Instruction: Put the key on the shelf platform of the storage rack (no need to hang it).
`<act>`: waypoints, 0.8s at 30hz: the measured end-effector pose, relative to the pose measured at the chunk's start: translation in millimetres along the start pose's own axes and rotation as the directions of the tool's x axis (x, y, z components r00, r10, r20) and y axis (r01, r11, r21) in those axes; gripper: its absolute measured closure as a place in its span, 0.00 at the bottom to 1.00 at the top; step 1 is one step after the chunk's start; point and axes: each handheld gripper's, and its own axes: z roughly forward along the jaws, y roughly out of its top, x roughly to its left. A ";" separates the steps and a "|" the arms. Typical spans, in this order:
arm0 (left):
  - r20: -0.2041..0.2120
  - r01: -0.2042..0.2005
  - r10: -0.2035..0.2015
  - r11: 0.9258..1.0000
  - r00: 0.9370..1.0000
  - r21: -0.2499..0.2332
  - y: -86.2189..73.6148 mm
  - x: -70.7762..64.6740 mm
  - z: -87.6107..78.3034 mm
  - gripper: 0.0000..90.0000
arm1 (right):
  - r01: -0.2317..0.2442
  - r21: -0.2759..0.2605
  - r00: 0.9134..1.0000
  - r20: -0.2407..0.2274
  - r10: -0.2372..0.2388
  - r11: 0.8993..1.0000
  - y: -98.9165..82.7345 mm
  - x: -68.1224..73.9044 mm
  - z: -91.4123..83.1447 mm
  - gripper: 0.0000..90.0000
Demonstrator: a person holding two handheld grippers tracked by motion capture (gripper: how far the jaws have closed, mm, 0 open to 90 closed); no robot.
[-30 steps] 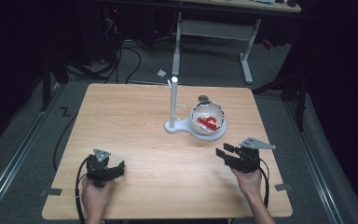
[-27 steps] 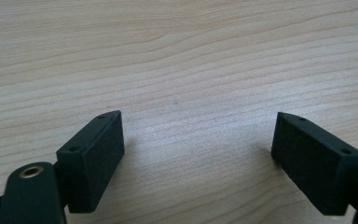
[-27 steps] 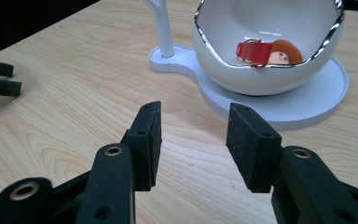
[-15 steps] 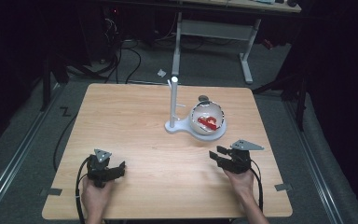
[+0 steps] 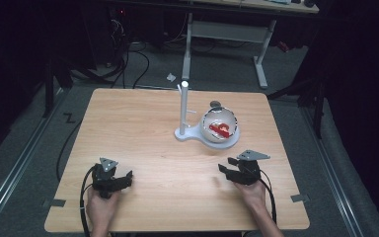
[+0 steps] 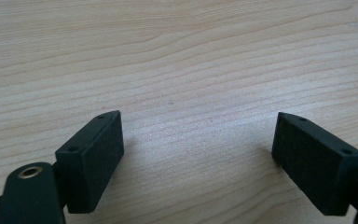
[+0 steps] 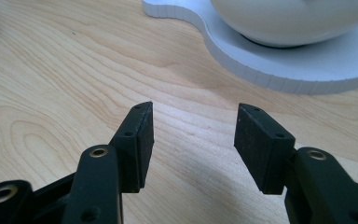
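1. Right gripper (image 5: 229, 167) sits low over the table (image 5: 143, 128), a bit short of the white stand (image 5: 190, 133). Its jaws have just been opening, a moderate gap now, nothing in between.
2. Left gripper (image 5: 121, 178) is spread wide over bare wood, holding nothing.
3. The white bowl (image 5: 220, 127) rests on the stand's base, with red stuff (image 5: 220, 129) inside.

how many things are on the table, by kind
tongs: 2, left, right
stand: 1
bowl: 1
red thing in the bowl: 1
total: 5
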 end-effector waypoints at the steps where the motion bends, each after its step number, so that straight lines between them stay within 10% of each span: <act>1: -0.001 0.001 -0.001 1.000 1.000 -0.001 -0.1 -0.1 0.0 0.19 | -0.006 0.004 1.000 0.000 0.006 1.000 -1.0 -0.7 1.0 0.53; 14: -0.002 0.003 -0.003 1.000 1.000 -0.001 -0.1 -0.3 0.2 0.19 | 0.037 0.047 0.998 0.057 -0.040 0.998 -5.8 -6.1 8.0 0.48; 24: -0.002 0.005 -0.005 1.000 1.000 -0.002 0.0 -0.5 0.6 0.19 | -0.017 0.066 0.995 0.102 0.010 0.998 -10.5 -24.8 10.9 0.45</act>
